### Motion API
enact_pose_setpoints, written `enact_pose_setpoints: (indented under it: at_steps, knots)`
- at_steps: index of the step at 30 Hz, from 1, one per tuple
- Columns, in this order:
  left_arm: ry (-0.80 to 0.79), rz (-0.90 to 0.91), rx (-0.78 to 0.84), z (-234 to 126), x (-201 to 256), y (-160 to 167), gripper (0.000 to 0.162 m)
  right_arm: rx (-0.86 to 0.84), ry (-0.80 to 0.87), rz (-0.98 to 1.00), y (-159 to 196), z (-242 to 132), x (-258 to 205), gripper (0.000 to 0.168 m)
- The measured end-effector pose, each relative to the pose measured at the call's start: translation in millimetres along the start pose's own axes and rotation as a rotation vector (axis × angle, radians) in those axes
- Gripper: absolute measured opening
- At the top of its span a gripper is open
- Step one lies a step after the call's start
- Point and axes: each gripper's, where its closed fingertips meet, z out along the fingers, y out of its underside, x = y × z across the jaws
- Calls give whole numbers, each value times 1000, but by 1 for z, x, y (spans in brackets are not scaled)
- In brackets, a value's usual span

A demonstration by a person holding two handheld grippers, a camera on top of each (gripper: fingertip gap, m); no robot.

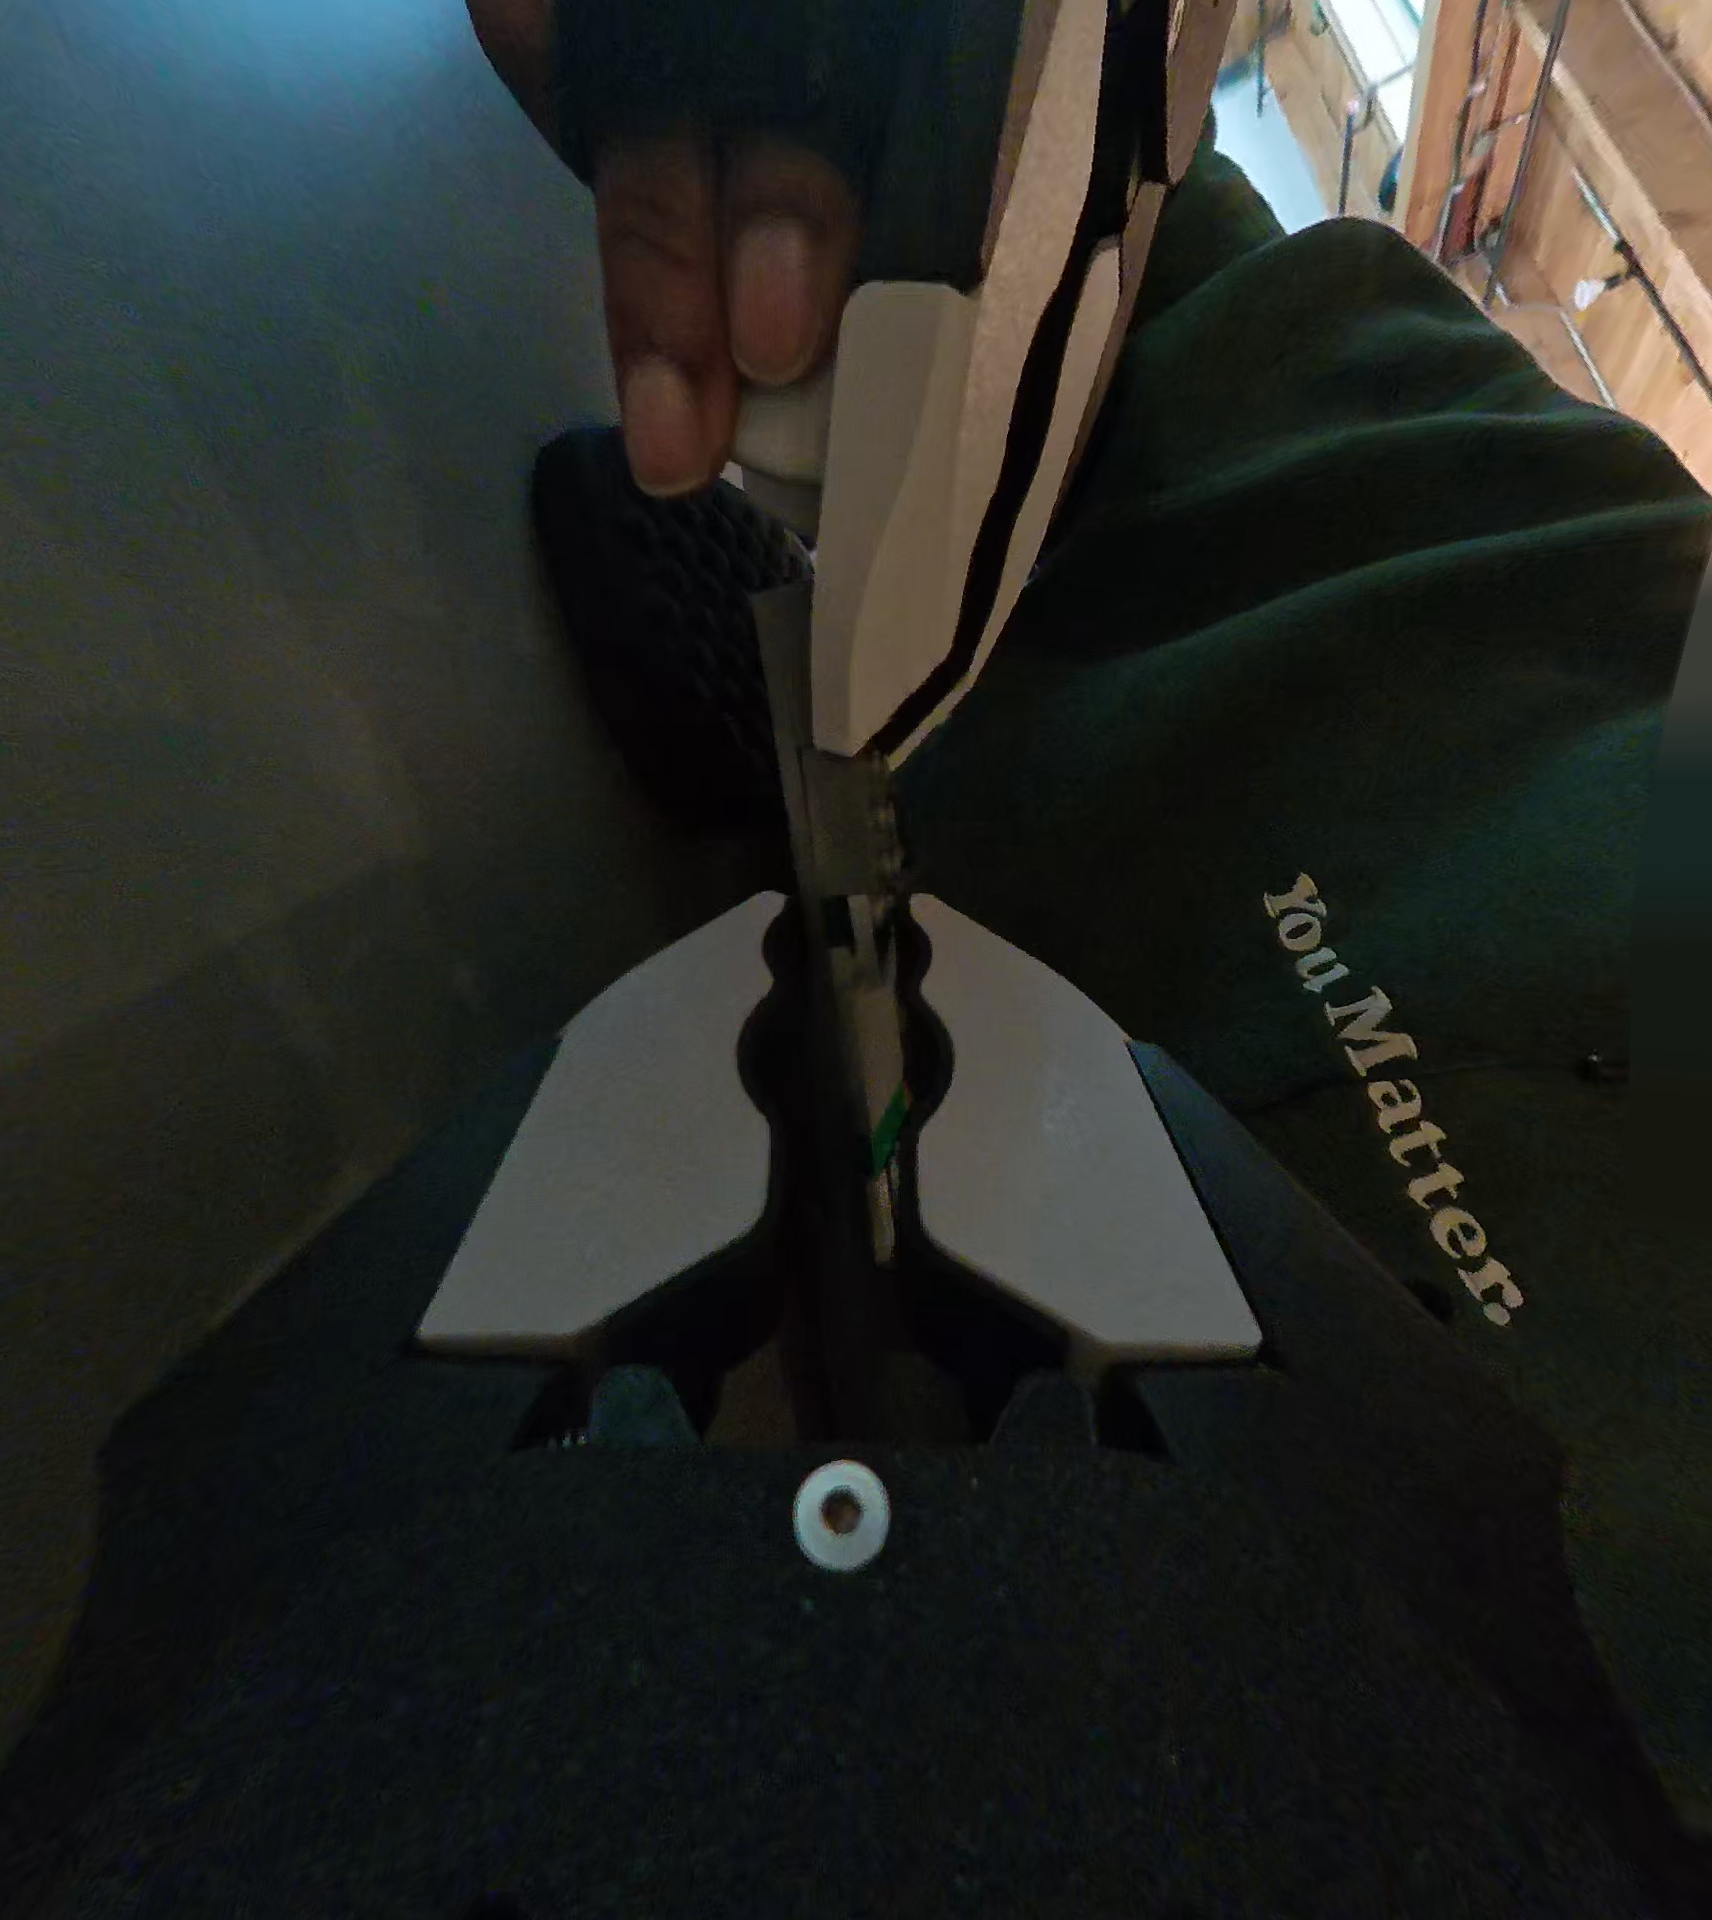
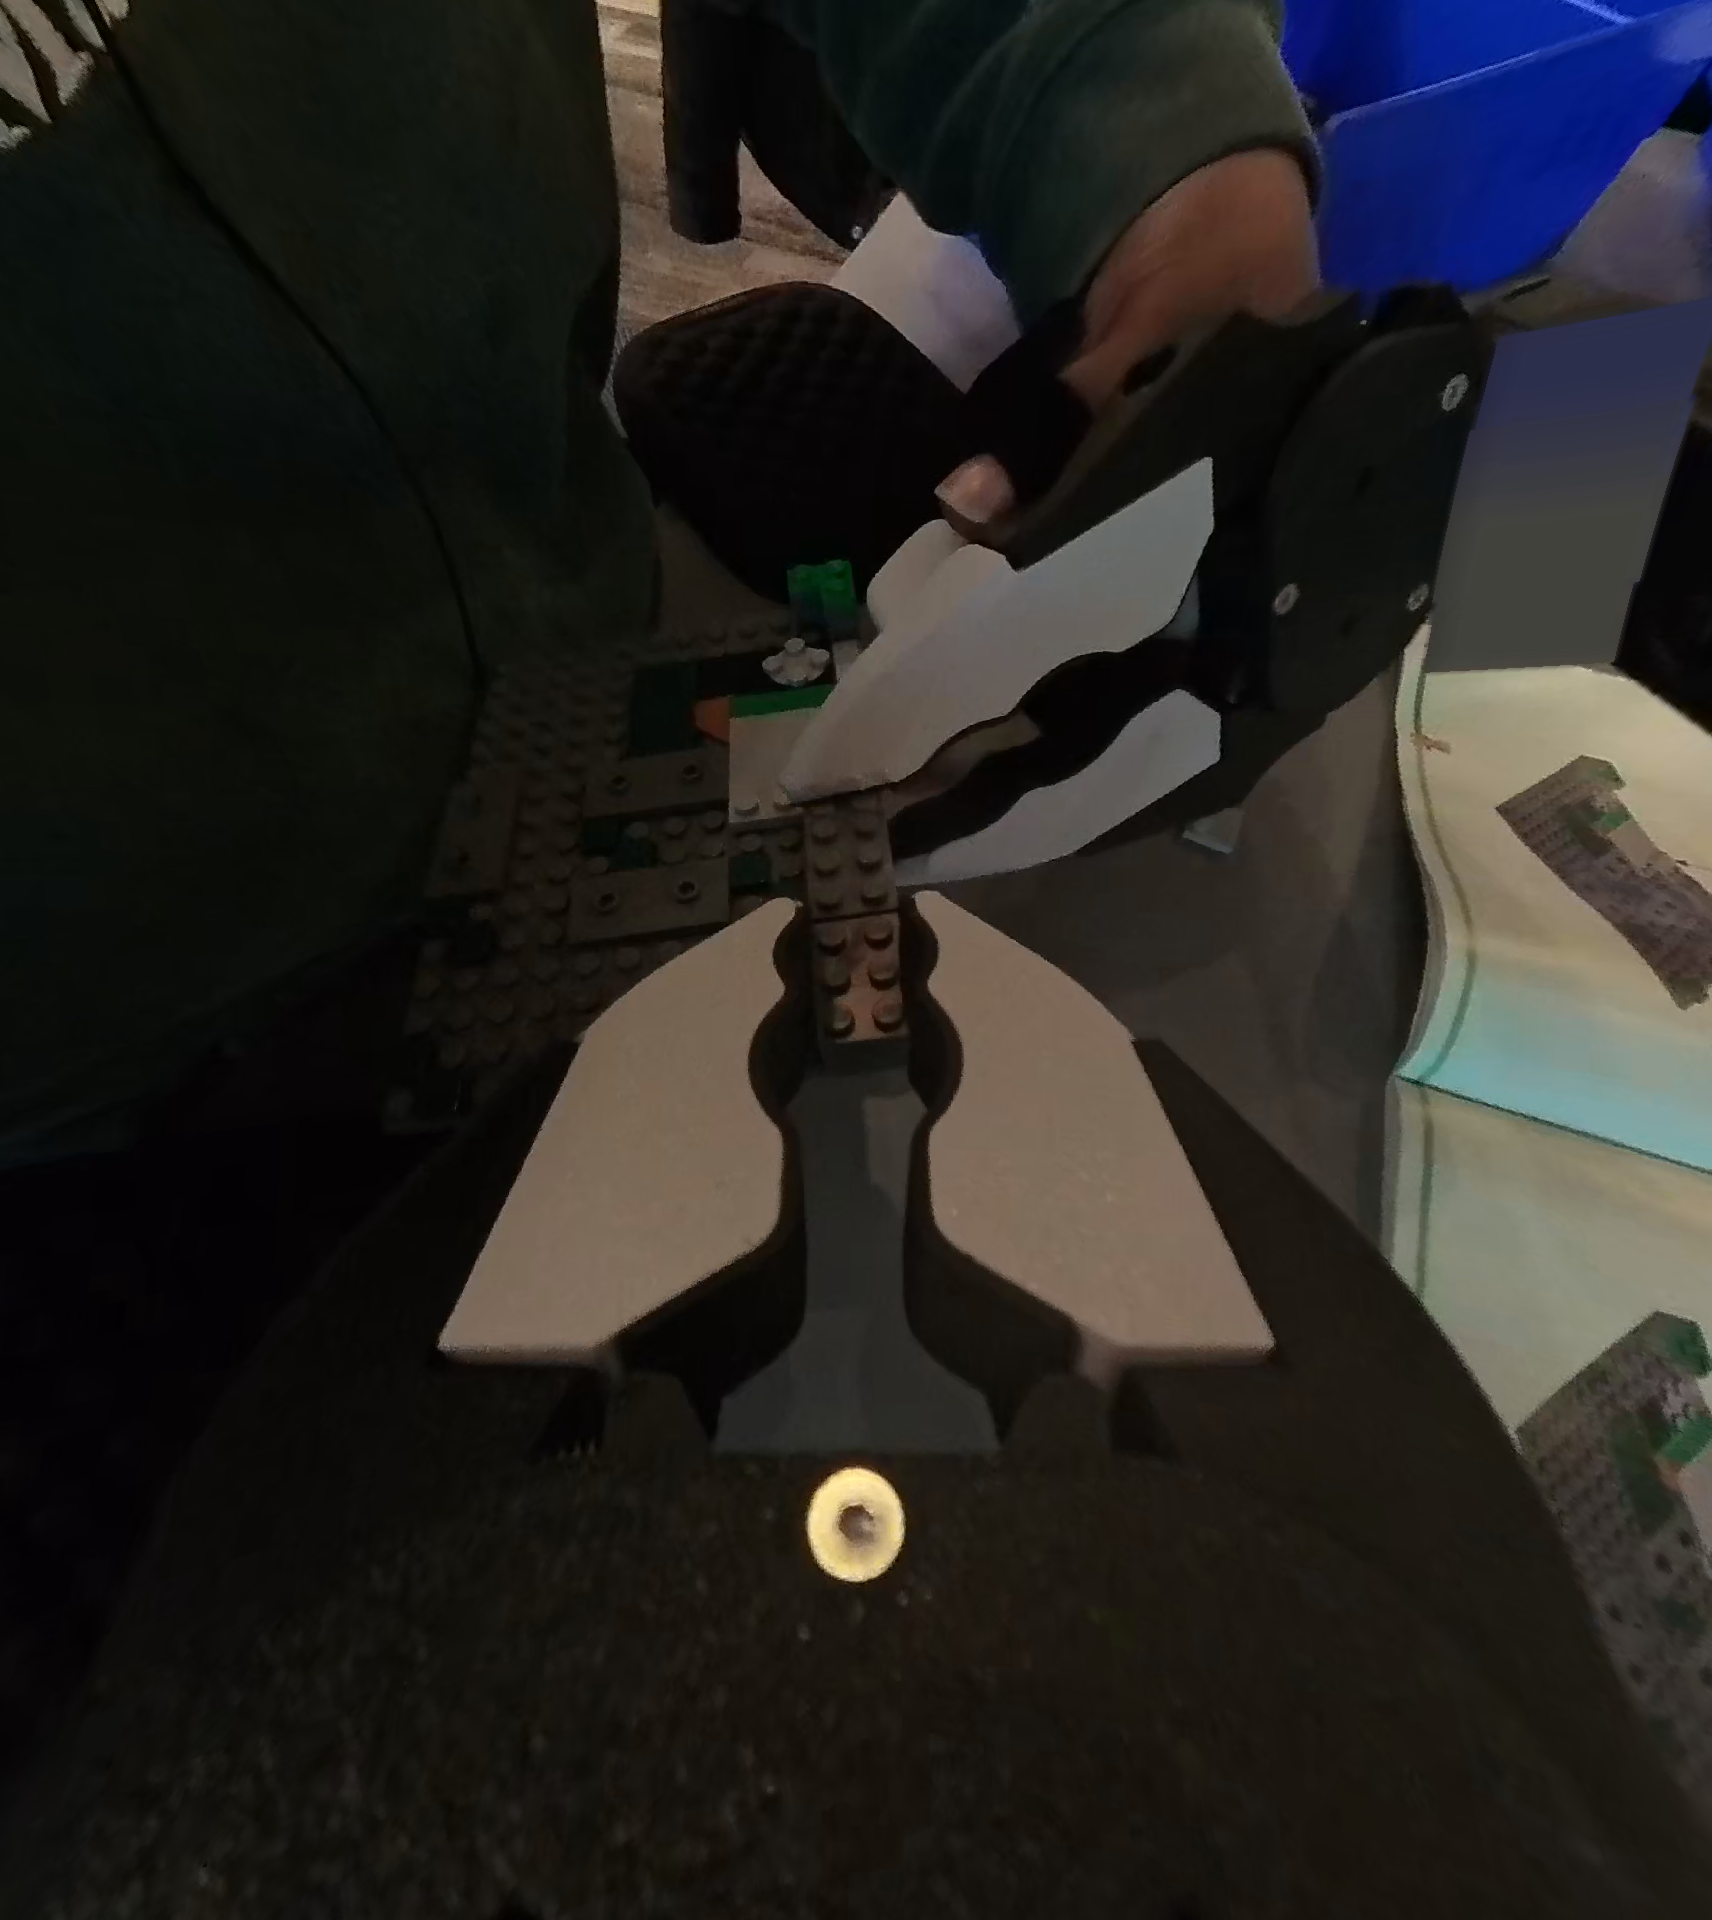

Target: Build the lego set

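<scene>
In the right wrist view, my right gripper (image 2: 852, 914) is shut on a dark grey studded brick (image 2: 860, 982), held level. The brick's far end meets another dark grey brick (image 2: 847, 852) at the edge of the Lego build (image 2: 561, 831), a dark grey baseplate with green, white and orange pieces. My left gripper (image 2: 857, 826) comes in from the right and is shut on that edge. In the left wrist view, my left gripper (image 1: 844, 914) clamps the build edge-on (image 1: 878, 1049). The right gripper (image 1: 857, 753) comes down from above with the grey brick (image 1: 847, 821).
The person's dark green sweatshirt (image 2: 208, 520) is close on the left. Blue bins (image 2: 1558, 156) stand at the upper right. Printed pages with pictures of the model (image 2: 1641, 894) lie to the right. A black textured pad (image 2: 790, 416) sits behind the build. Wooden shelving (image 1: 1610, 208) stands far off. My left and right fingertips are right by each other.
</scene>
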Motion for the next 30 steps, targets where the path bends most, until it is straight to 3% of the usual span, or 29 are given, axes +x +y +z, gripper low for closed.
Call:
enact_pose_setpoints:
  at_steps: [30]
  knots:
    - [20, 29, 75, -3, 3, 17, 17, 11, -42, -51, -11, 15, -5, 16]
